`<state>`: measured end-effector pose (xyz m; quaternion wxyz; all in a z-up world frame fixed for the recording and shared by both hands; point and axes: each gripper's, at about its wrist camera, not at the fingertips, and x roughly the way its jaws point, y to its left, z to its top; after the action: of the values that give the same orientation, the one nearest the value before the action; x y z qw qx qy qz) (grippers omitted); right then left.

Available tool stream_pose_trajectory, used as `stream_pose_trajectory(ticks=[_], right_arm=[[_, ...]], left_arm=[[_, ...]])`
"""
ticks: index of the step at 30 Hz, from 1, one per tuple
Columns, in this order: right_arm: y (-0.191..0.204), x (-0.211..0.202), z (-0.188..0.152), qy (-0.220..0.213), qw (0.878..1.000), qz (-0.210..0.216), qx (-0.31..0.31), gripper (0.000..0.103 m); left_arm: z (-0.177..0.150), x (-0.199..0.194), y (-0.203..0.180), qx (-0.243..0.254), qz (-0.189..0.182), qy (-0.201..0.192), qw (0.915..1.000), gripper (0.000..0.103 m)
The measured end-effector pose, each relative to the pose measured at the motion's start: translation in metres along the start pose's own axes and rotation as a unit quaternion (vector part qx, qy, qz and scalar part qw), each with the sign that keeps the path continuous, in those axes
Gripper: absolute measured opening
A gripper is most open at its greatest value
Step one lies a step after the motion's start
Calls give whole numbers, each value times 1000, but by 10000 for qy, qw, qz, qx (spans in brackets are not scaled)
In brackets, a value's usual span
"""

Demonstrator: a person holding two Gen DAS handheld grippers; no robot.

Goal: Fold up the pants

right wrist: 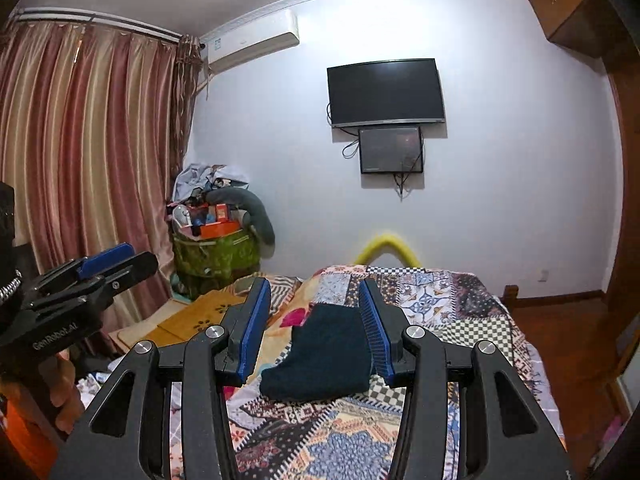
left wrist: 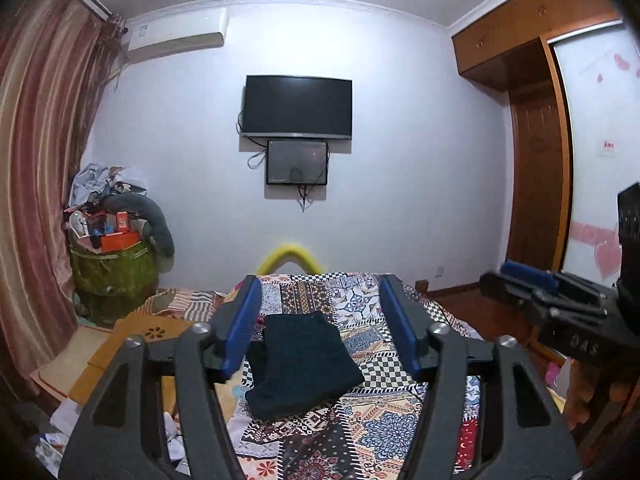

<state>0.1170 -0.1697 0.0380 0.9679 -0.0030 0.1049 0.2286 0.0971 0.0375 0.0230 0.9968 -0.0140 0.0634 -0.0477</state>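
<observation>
Patchwork bed (left wrist: 372, 420), folded pants (left wrist: 302, 364) mid-quilt, clear-edged

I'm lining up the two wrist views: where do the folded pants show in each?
Left wrist: pants lie low and centre on the quilt, between the open fingers of the left gripper.
Right wrist: pants low and centre, between the open fingers of the right gripper.
Shared landmark: TV above them.

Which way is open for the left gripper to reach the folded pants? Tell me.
Probably straight ahead: the left gripper is open and the folded pants lie uncovered on the quilt, nothing between.
</observation>
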Motion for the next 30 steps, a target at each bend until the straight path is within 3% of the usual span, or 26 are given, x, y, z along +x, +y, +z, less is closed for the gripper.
stream_pose_trajectory(ticks=[3,5,8,12,30], right_arm=[[0,-6,-4,-23,10000,-44,62,68],[1,-3,-7,-8,9999,-122,80,75],[2,3,-8,63,9996,-288,32,82],[3,3,-11,47,9990,-434,74,103],[3,-2,-26,40,9987,-499,88,103]], left_arm=[[-3,-14,-5,91,110,-106,9998,74],[-6,-17,-6,73,180,-132,9997,97],[-10,-15,-4,-19,195,-53,9998,101],[-14,-14,-1,-60,268,-4,9996,103],[-29,-7,-9,89,355,25,9993,103]])
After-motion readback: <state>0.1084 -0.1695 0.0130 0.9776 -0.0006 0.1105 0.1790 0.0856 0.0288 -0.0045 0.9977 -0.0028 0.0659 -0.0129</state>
